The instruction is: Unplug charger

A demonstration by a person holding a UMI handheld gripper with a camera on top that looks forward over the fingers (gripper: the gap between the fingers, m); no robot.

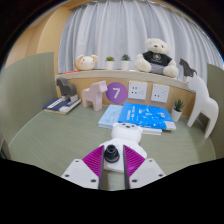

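Note:
My gripper [113,158] is shut on a white charger [127,138], which sits between the two magenta pads [95,160]. A black round part [112,153] of the charger shows between the fingers, and its white body reaches just ahead of the fingertips. The charger is held above the grey-green table [60,135], well apart from the white wall sockets [138,91] on the back wall beyond it.
A blue booklet [142,118] lies on the table just beyond the charger. A pink animal figure [95,95], a purple disc marked 7 [117,92], a white animal figure [203,105] and stacked items [62,103] stand at the back. Teddy bears [156,57] sit on the shelf.

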